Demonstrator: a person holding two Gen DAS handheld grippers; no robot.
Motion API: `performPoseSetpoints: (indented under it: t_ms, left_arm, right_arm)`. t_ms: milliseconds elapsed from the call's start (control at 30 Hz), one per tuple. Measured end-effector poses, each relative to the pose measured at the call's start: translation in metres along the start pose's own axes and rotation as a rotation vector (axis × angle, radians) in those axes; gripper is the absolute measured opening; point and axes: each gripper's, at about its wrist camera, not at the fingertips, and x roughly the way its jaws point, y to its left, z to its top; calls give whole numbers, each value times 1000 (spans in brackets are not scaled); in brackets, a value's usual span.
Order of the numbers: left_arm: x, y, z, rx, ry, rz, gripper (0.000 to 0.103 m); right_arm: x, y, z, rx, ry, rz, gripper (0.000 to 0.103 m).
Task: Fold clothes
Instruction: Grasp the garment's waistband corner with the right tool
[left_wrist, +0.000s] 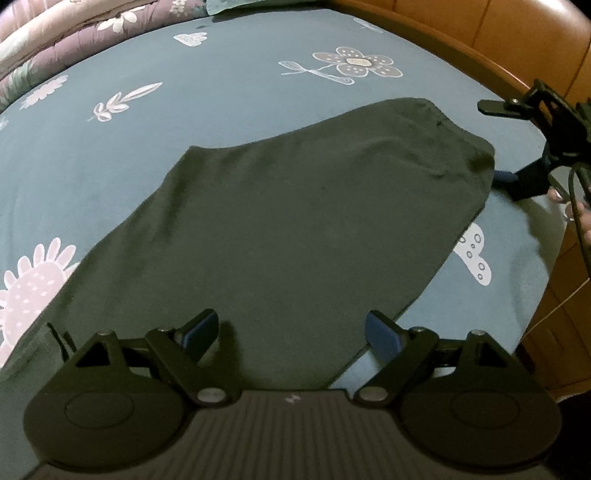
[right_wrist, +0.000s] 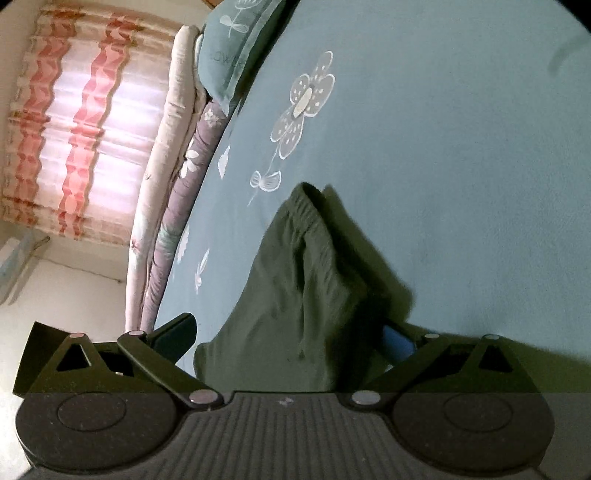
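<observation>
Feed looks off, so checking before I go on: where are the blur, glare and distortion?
Left wrist view: dim, fisheye bends the bed edge, dark garment fairly sharp, right hand-held gripper soft at the frame edge. Right wrist view: tilted, backlit curtain washed out, garment edge smeared.

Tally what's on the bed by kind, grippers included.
Dark green garment: 1
Teal pillow: 1
Floral quilt: 1
Grippers: 2, the left gripper and the right gripper
Total: 5
</observation>
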Motion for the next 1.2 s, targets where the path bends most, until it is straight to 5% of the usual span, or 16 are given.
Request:
performPoseSetpoints:
  t_ms: [367, 1000, 1100, 1167, 1200]
  left_arm:
    - [4, 3, 2, -3, 9, -17, 87]
    - [2, -2, 9, -13, -37, -63, 87]
    - [0, 0, 7, -16, -38, -60, 87]
    - [0, 6, 5, -45, -39, -40, 87]
    - [-1, 9, 4, -60, -40, -36, 87]
  right_arm:
    - [0, 9, -17, -140, -75, 3, 103]
    - [25, 19, -9, -204, -127, -22, 102]
    - [18, 11, -17, -234, -166, -49, 80]
    - [11, -4, -13, -185, -184, -65, 49]
    - [8, -14, -11, -153, -188, -79, 16]
